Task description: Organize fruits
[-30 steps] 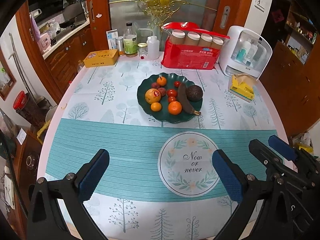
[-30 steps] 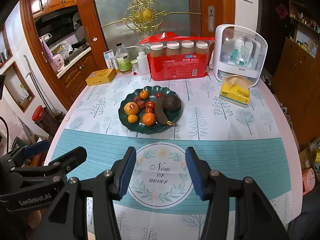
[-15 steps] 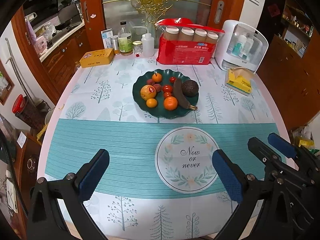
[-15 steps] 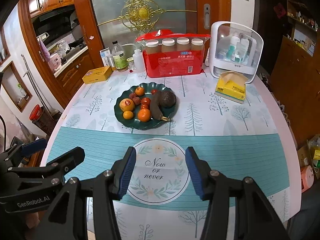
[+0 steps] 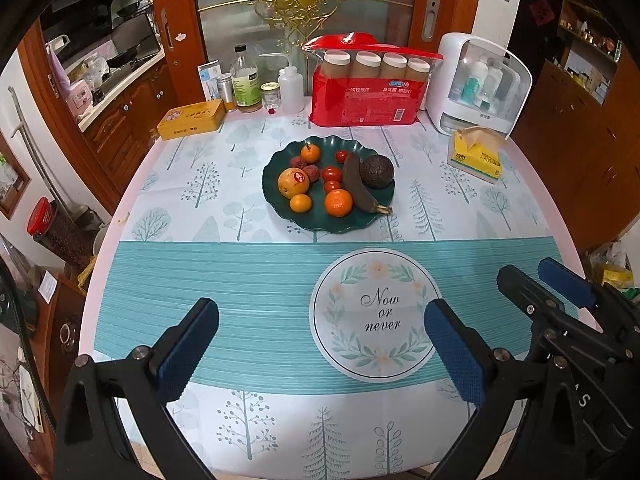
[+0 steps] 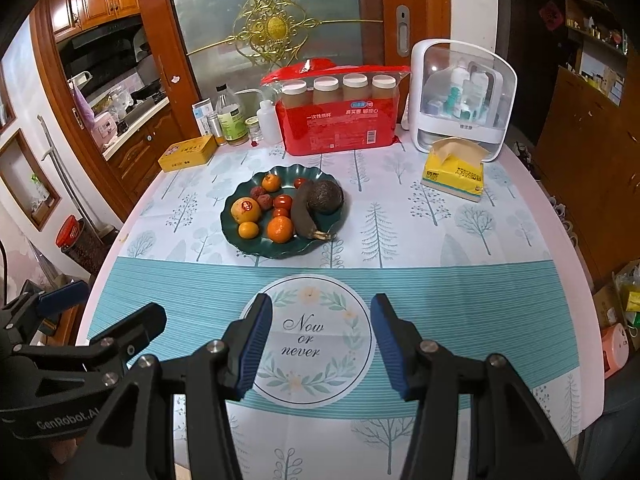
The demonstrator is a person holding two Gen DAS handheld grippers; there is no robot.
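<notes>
A dark green scalloped plate [image 5: 280,204] [image 6: 260,246] sits mid-table and holds the fruit: an apple with a red sticker [image 5: 294,183], several small oranges such as the front one [image 5: 338,202], cherry tomatoes [image 5: 331,173], lychees [image 5: 311,172], a blackened banana [image 5: 358,186] [image 6: 303,212] and a dark avocado [image 5: 376,172] [image 6: 325,197]. My left gripper [image 5: 320,354] is open and empty, well short of the plate above the teal cloth. My right gripper [image 6: 320,344] is open and empty over the round "Now or never" mat [image 6: 308,334]. It also shows in the left wrist view [image 5: 532,290].
Along the back stand a yellow tin [image 5: 191,119], bottles and jars [image 5: 246,80], a red pack of cups [image 5: 366,88] and a white cosmetics box [image 5: 476,84]. A yellow tissue pack [image 5: 476,154] lies at the right. The table's edges curve away left and right.
Both grippers have drawn back and risen a little, so more of the table and the room behind shows. Their jaws stay open. The fruit has not moved.
</notes>
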